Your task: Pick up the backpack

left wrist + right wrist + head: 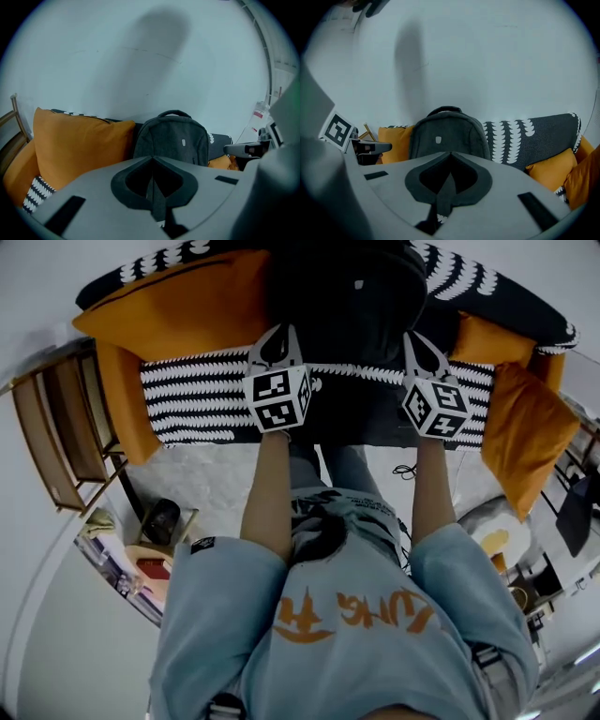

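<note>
A dark grey backpack (349,289) (172,138) (447,136) stands upright on the sofa against the wall, top handle up. My left gripper (277,341) (151,161) hovers in front of its left side, jaws shut with nothing between them. My right gripper (424,348) (450,157) hovers in front of its right side, jaws also shut and empty. Both point at the backpack from a short distance; neither touches it.
The sofa (197,399) has a black-and-white patterned cover. A large orange cushion (178,306) (77,145) lies left of the backpack, smaller orange cushions (525,432) (551,171) to the right. A wooden side rack (56,437) stands at the sofa's left end.
</note>
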